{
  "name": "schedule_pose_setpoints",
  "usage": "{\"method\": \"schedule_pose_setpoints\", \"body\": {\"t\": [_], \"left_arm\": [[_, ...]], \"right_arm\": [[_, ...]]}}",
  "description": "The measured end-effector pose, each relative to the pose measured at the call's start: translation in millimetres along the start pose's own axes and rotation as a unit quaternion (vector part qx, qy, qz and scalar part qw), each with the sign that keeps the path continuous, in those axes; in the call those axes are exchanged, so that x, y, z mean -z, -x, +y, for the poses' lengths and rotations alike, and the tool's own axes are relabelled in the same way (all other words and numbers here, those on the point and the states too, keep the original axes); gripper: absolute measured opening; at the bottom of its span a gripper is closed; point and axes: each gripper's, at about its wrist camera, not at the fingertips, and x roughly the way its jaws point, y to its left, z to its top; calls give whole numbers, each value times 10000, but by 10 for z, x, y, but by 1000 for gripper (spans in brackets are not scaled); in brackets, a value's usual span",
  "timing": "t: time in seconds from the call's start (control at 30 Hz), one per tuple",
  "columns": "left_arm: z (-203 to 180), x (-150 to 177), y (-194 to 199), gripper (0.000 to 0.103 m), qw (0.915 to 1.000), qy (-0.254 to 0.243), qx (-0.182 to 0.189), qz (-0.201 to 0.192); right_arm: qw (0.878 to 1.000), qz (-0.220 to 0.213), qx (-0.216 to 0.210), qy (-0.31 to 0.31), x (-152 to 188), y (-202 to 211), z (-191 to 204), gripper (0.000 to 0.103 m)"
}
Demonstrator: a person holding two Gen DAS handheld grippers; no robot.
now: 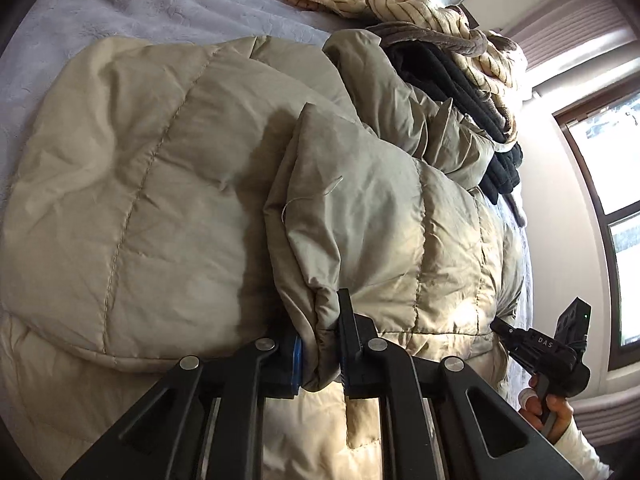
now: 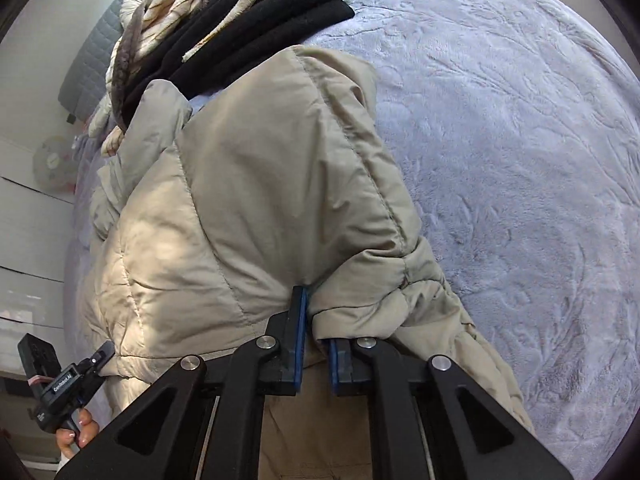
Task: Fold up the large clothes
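Note:
A large beige quilted puffer jacket (image 1: 168, 184) lies on the bed, partly folded over itself. My left gripper (image 1: 320, 344) is shut on a bunched edge of the jacket. In the right wrist view the same jacket (image 2: 248, 200) fills the middle. My right gripper (image 2: 318, 344) is shut on another fold of the jacket near its cuffed edge. The right gripper also shows in the left wrist view (image 1: 505, 330), touching the jacket's far side. The left gripper shows in the right wrist view (image 2: 105, 354), its tips at the jacket's hem.
A lavender plush bedspread (image 2: 520, 160) covers the bed. A pile of black fleece (image 2: 280, 4) and striped cream fabric (image 1: 400, 4) lies at the jacket's far end. A window (image 1: 616, 200) and wall stand to the right. White drawers (image 2: 28, 240) stand to the left.

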Motion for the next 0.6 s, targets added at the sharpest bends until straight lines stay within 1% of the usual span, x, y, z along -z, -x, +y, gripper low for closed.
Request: {"method": "schedule_pose_setpoints", "body": {"t": [0.03, 0.07, 0.13, 0.23, 0.3, 0.37, 0.43, 0.47, 0.5, 0.6], "left_arm": [[-13, 7, 35, 21, 9999, -51, -104, -8], [-21, 19, 87, 22, 9998, -101, -184, -28], [3, 40, 238, 22, 9992, -143, -367, -90], [59, 36, 509, 22, 9964, -192, -774, -285], [42, -16, 671, 22, 9952, -255, -831, -448], [-36, -87, 754, 22, 9955, -314, -715, -543], [-191, -168, 712, 22, 9959, -409, -578, -564], [-283, -203, 644, 22, 9954, -504, -586, -559], [-355, -234, 564, 22, 9944, -583, -685, -561], [-418, -335, 230, 22, 9890, -676, -1206, -522]], "right_arm": [[10000, 6, -4, -6, -6, 4, -7, 10], [10000, 18, -15, -4, -13, 9, -13, 10], [10000, 28, -31, -21, -29, 30, -25, 10], [9999, 14, -83, -58, -29, 93, -69, 10], [9999, 1, -120, -65, -17, 98, -77, 10], [9998, -8, -158, -84, -8, 94, -86, 10], [9998, -8, -177, -109, -13, 86, -85, 10], [9998, -9, -178, -120, -13, 83, -77, 10], [9998, -6, -179, -128, -15, 83, -75, 10], [9998, 19, -163, -113, -16, 107, -74, 10]]}}
